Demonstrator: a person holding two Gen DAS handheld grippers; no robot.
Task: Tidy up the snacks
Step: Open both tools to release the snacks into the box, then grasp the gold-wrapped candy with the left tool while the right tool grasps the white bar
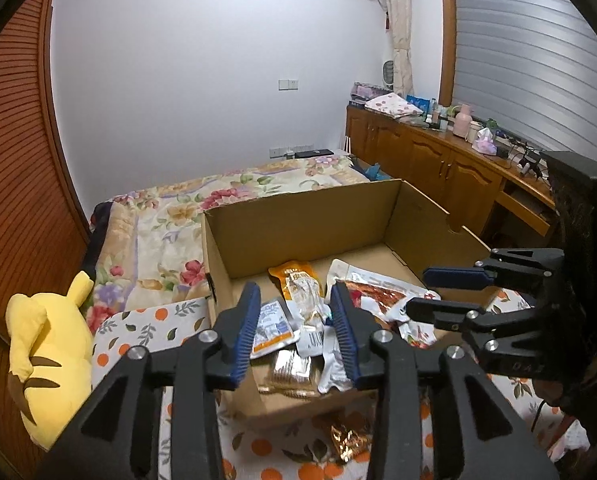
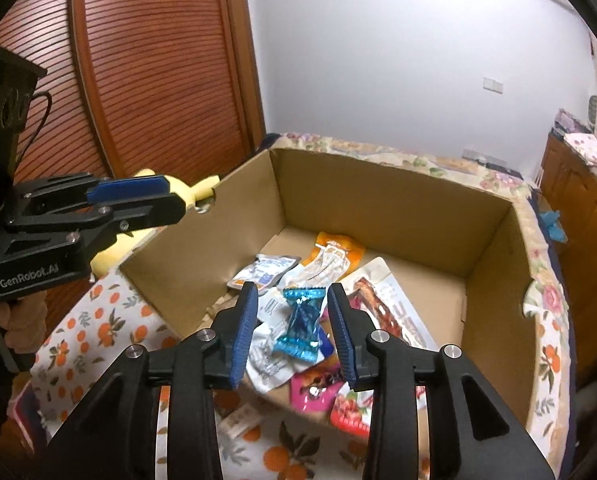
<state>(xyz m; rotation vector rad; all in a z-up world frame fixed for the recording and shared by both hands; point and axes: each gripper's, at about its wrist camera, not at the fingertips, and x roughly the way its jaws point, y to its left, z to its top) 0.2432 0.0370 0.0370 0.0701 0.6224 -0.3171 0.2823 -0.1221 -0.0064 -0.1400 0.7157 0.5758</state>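
An open cardboard box (image 1: 306,216) (image 2: 378,200) sits on the bed and holds several snack packets: an orange pouch (image 1: 294,276) (image 2: 336,254), a white-and-blue pouch (image 1: 272,326) (image 2: 264,270), a large red-and-white packet (image 1: 378,292) (image 2: 382,300). My left gripper (image 1: 294,312) is open and empty above the box's near edge. My right gripper (image 2: 292,312) is open over the box; a shiny blue wrapped candy (image 2: 302,326) lies between its fingers, untouched. The right gripper also shows in the left wrist view (image 1: 430,290), and the left gripper shows in the right wrist view (image 2: 174,196).
A gold-wrapped snack (image 1: 348,438) and a small beige packet (image 2: 240,420) lie on the orange-print cloth (image 1: 146,328) before the box. A yellow plush toy (image 1: 46,344) sits at the left. Wooden cabinets (image 1: 430,156) stand at the right, a louvred door (image 2: 150,64) at the left.
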